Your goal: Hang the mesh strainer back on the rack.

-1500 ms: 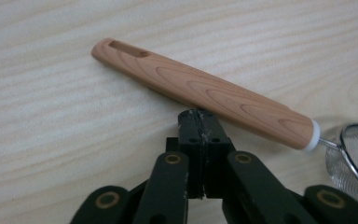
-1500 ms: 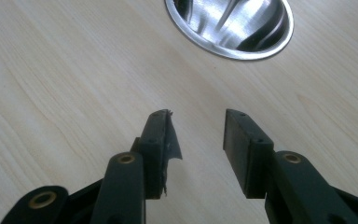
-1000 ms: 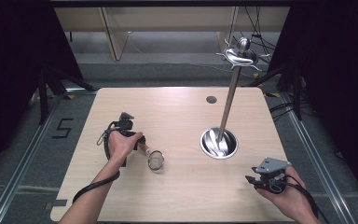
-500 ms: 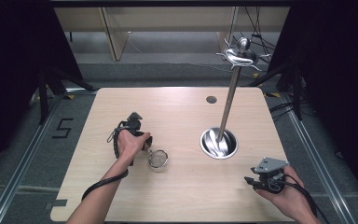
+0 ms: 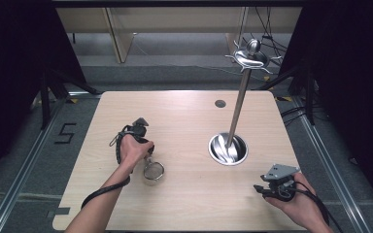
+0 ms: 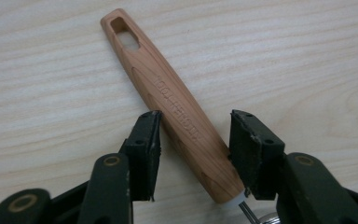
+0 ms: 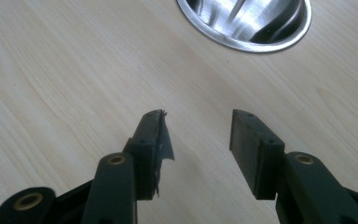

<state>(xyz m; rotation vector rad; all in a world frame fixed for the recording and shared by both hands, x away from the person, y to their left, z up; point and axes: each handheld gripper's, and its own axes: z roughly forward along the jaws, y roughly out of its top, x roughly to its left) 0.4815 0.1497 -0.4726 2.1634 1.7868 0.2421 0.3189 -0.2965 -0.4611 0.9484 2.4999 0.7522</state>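
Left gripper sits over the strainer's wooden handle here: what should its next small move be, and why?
Probably closing the jaws fully on the wooden handle. The left gripper straddles it where it lies on the table; its jaws have just been closing, yet the handle runs slantwise between the pads, touching at most one, so nothing is clamped.

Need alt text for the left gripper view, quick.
A light wooden handle with a slotted end lies diagonally on the pale wood table, between the left gripper's black fingers, which have just been closing around it without yet clamping.
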